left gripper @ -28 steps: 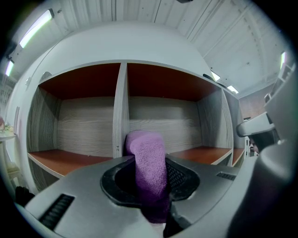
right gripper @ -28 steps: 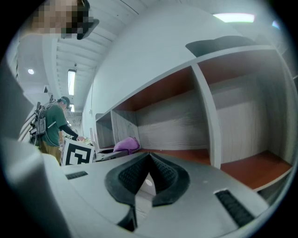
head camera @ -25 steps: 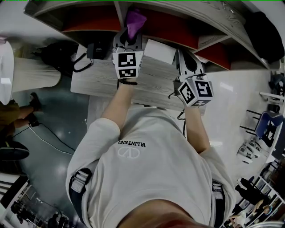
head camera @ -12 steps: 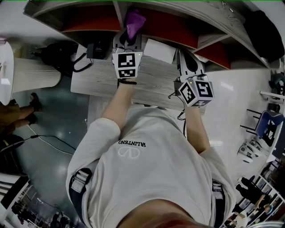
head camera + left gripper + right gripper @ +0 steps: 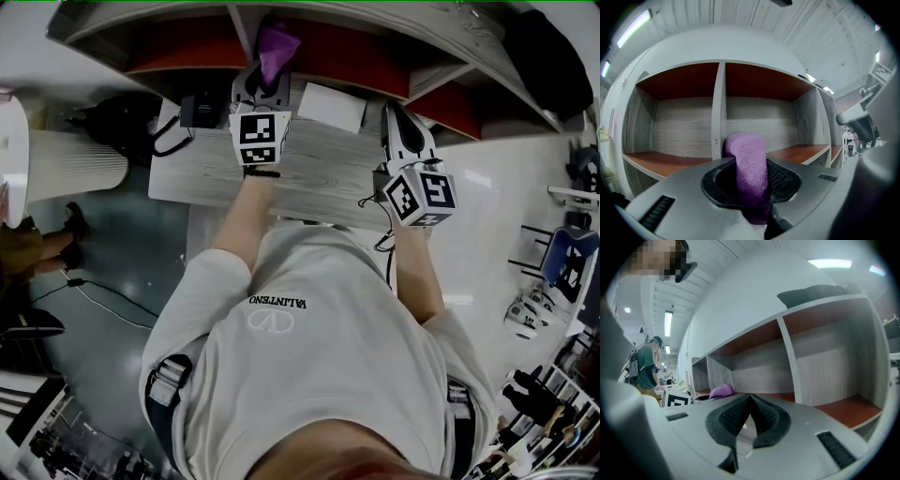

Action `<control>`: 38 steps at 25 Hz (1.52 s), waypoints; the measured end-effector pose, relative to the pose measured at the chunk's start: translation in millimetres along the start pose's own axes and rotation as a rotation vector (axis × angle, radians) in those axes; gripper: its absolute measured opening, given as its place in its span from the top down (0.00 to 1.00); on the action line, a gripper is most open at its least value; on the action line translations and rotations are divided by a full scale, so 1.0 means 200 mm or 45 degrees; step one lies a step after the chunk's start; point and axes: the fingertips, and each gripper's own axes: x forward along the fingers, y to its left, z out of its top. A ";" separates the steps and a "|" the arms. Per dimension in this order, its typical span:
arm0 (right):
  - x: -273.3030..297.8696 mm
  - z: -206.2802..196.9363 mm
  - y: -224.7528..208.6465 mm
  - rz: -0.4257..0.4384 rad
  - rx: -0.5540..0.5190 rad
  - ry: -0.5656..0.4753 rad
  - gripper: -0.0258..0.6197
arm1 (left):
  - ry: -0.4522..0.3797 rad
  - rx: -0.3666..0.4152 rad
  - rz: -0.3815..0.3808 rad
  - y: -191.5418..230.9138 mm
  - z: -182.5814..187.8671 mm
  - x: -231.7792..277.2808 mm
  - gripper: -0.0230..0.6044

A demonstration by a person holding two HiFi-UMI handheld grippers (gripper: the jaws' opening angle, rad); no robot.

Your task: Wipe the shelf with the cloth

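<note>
Grey wood-grain and red-brown boards make up the shelf, the biggest thing I have in front of me: an open unit with an upright divider splitting it into compartments, all of them bare as far as I can see. Below it runs the pale wood-grain table that I am reaching across, with a white box lying on it near the shelf's mouth. My left gripper is up at that mouth, clamped on the purple cloth, which stands out of the jaws as a thick fold right in front of the foot of the divider. I cannot tell whether the fold touches the wood or hangs just short of it. My right gripper sits off to the side over the table edge, jaws pressed together with nothing between them, so it takes no part in the job. The boards show neither dirt nor wiped streaks, so I judge the wiping to be at its start: the cloth is gripped and brought up, and the sweeps along both lower boards are left to do.
</note>
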 end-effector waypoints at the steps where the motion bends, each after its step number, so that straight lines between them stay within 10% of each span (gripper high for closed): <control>1: -0.01 0.01 -0.01 -0.006 -0.004 -0.009 0.96 | -0.009 0.000 -0.008 0.00 0.01 0.00 0.81; 19: -0.34 0.21 -0.26 -0.186 -0.046 -0.181 0.96 | -0.274 0.059 -0.217 -0.07 0.44 -0.42 0.81; 38: -0.60 0.30 -0.44 -0.316 -0.060 -0.242 0.96 | -0.280 0.016 -0.247 0.00 0.44 -0.60 0.81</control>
